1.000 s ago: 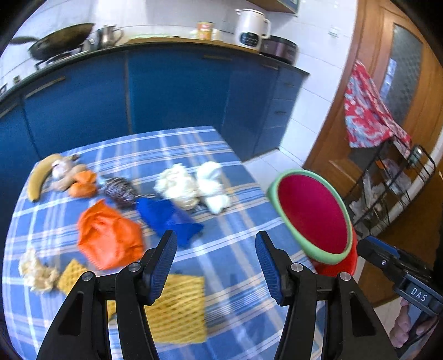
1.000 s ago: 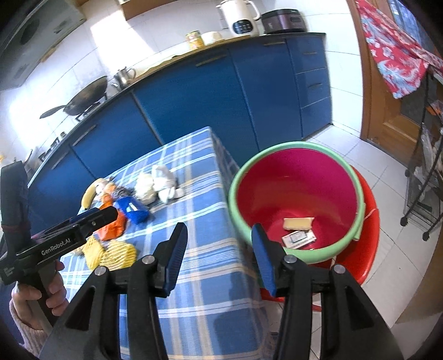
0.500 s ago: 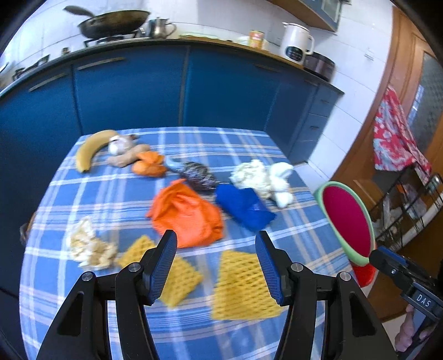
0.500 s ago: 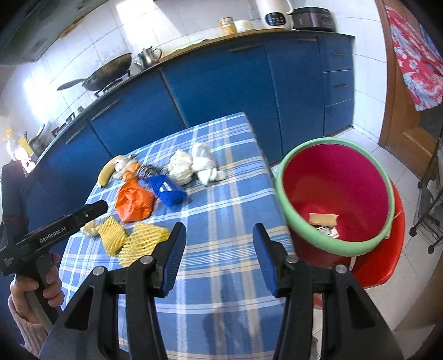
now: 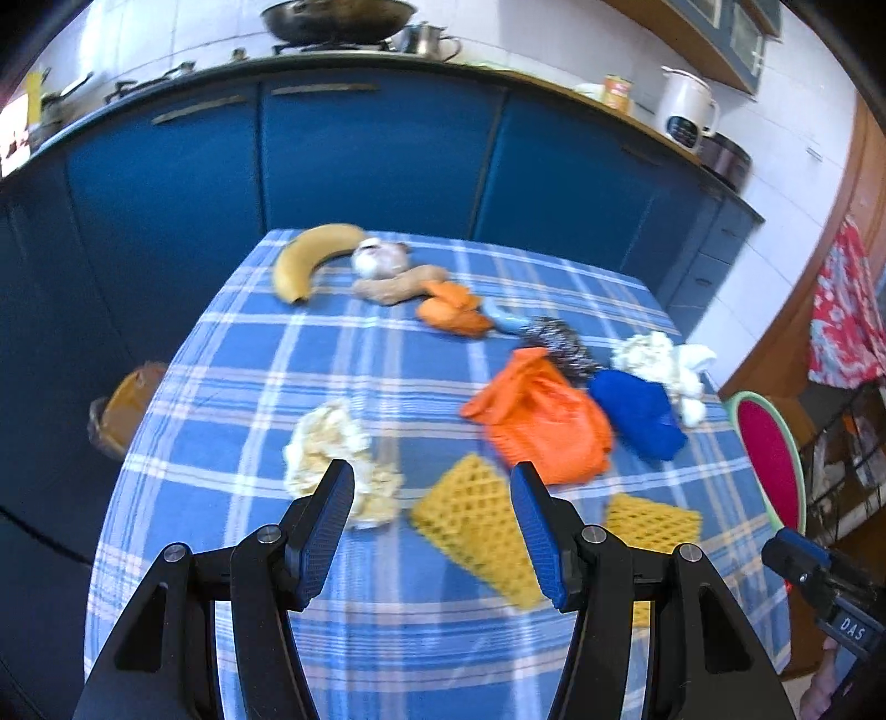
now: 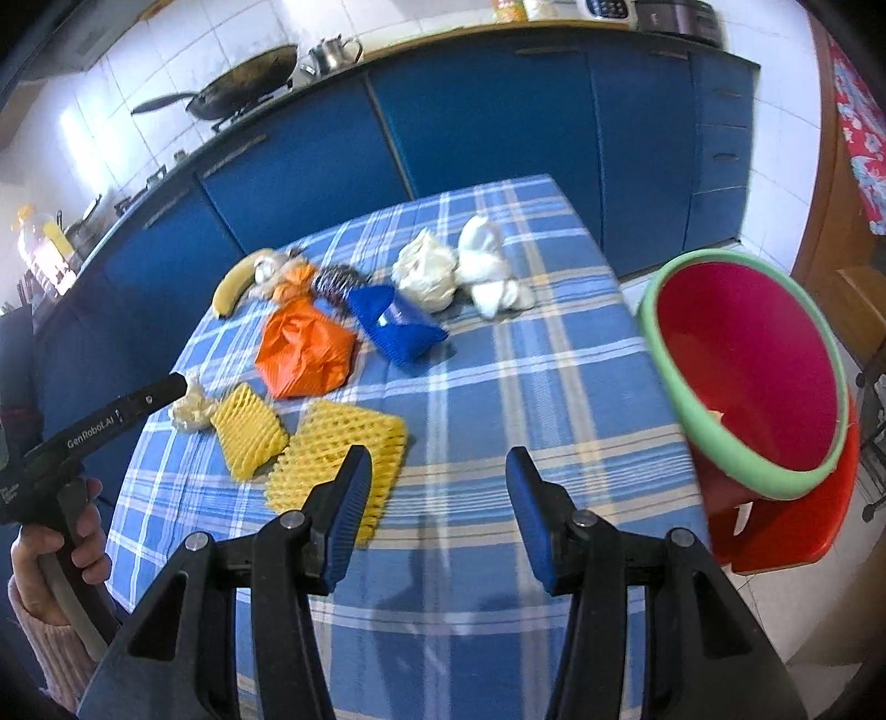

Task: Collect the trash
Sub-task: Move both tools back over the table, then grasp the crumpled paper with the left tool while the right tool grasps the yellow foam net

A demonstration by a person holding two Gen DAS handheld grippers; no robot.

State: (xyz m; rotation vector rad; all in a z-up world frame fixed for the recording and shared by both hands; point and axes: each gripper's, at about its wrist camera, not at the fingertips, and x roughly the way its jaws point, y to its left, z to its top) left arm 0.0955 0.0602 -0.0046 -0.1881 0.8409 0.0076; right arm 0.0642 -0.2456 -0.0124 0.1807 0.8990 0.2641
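Trash lies on a blue plaid table [image 5: 387,387]: two yellow foam nets [image 5: 476,520] [image 5: 653,523], an orange bag [image 5: 542,421], a blue wrapper [image 5: 637,410], white crumpled paper [image 5: 664,360], a pale crumpled wad [image 5: 338,459], a steel scourer [image 5: 559,343], orange peel [image 5: 451,307] and a banana [image 5: 310,257]. My left gripper [image 5: 432,531] is open and empty above the near nets. My right gripper [image 6: 437,509] is open and empty over the table's near edge, beside a yellow net [image 6: 338,459]. A red bucket with a green rim [image 6: 747,365] stands right of the table.
Blue kitchen cabinets [image 5: 360,149] run behind the table, with a wok [image 5: 338,19] and a white kettle [image 5: 686,108] on the counter. A red stool [image 6: 786,526] carries the bucket. A brown basket [image 5: 124,404] sits on the floor at the left.
My left gripper has swung left and closer over the table, so the nets and pale wad now lie just ahead. My right gripper has also turned left, and the bucket slid to the right.
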